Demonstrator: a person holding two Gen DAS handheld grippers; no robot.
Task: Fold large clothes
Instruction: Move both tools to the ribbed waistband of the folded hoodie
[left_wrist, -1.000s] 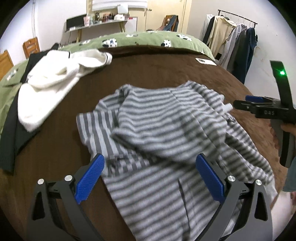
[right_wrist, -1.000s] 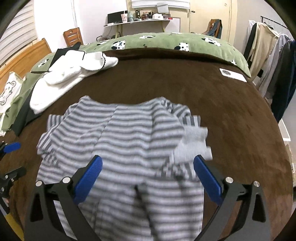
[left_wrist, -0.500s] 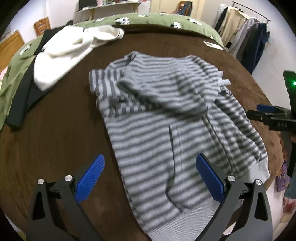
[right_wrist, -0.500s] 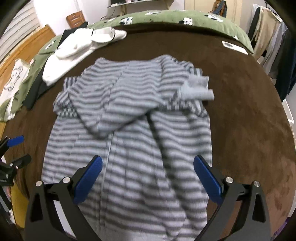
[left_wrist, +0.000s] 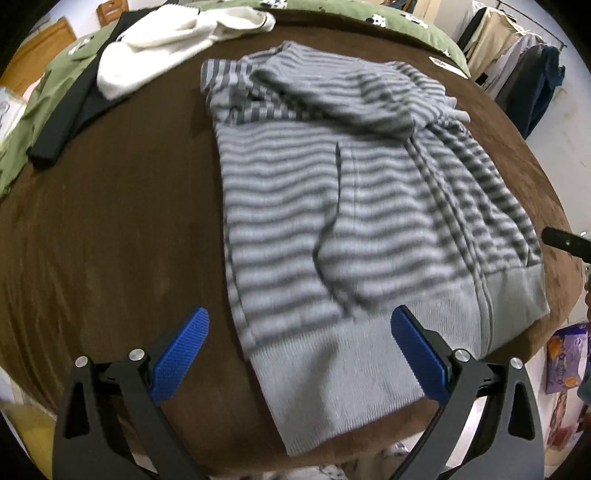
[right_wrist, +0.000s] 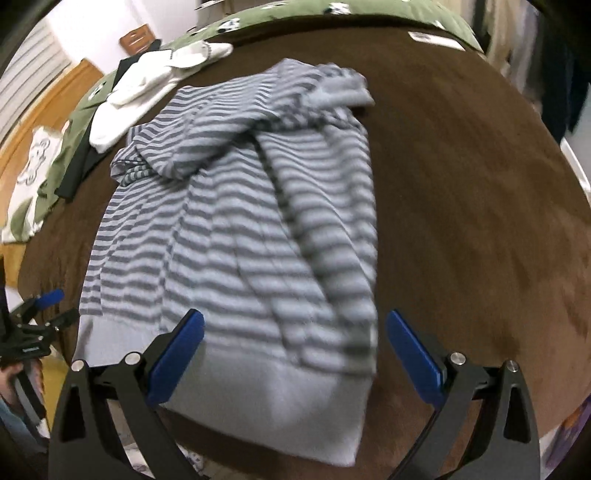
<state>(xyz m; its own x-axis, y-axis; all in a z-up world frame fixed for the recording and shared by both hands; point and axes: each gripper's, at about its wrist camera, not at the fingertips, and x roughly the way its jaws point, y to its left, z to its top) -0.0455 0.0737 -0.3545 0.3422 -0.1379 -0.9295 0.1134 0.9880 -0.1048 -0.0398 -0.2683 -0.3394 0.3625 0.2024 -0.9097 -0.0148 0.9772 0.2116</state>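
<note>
A grey-and-white striped sweater (left_wrist: 332, 206) lies on the brown blanket (left_wrist: 110, 221), sleeves folded in over the chest, its plain ribbed hem (left_wrist: 343, 373) nearest me at the bed's edge. It also shows in the right wrist view (right_wrist: 236, 236). My left gripper (left_wrist: 295, 354) is open and empty, hovering over the hem's left part. My right gripper (right_wrist: 295, 354) is open and empty, over the hem's right part (right_wrist: 266, 398). The left gripper also shows at the left edge of the right wrist view (right_wrist: 44, 314).
A white garment (left_wrist: 170, 44) and a black one (left_wrist: 66, 114) lie at the far left on a green quilt (left_wrist: 40, 96). A clothes rack (left_wrist: 524, 66) stands at the far right. The bed's front edge (left_wrist: 332, 454) is just beneath the grippers.
Both grippers have pulled back from the sweater's chest toward its hem at the near bed edge. The sweater itself has not moved. Both stay open.
</note>
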